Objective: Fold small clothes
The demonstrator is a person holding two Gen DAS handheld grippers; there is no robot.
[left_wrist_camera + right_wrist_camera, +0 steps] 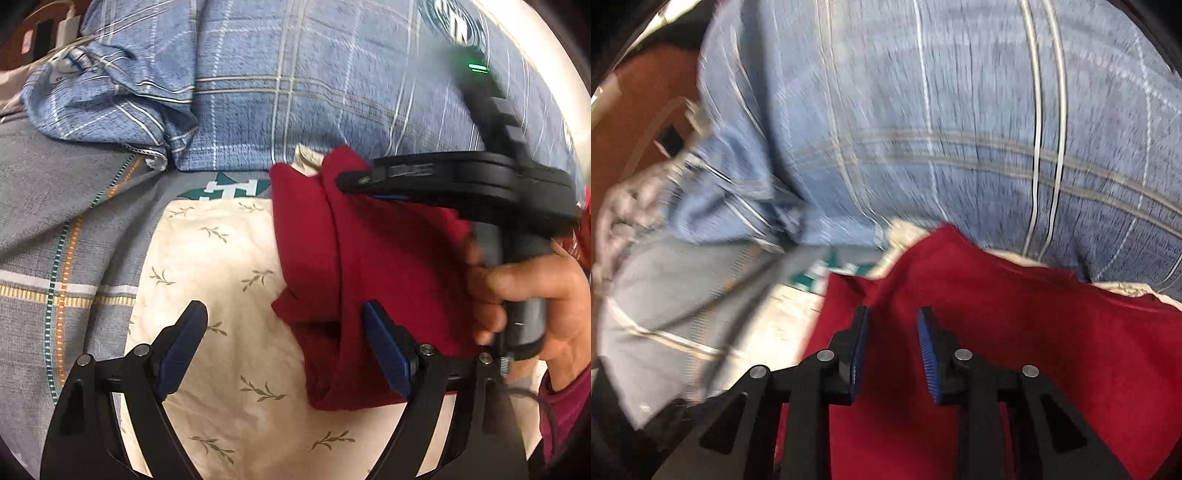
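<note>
The left tongs [284,332] sit nearest the left wrist camera, their blue-padded fingers [183,347] wide apart and holding nothing; one finger hangs over a cream cloth with a leaf print [214,295], the other over the edge of a red garment [369,266]. The red garment lies partly folded on that cream cloth, which is spread on a bed covered with a grey plaid sheet [48,206]. A rumpled blue plaid quilt [258,74] is bunched behind the garment. The right tongs [892,314], gripped by the person's right hand [524,299], hover over the red cloth [1034,350]; their fingers stand a little apart with a narrow gap and clamp nothing. The right wrist view is blurred.
</note>
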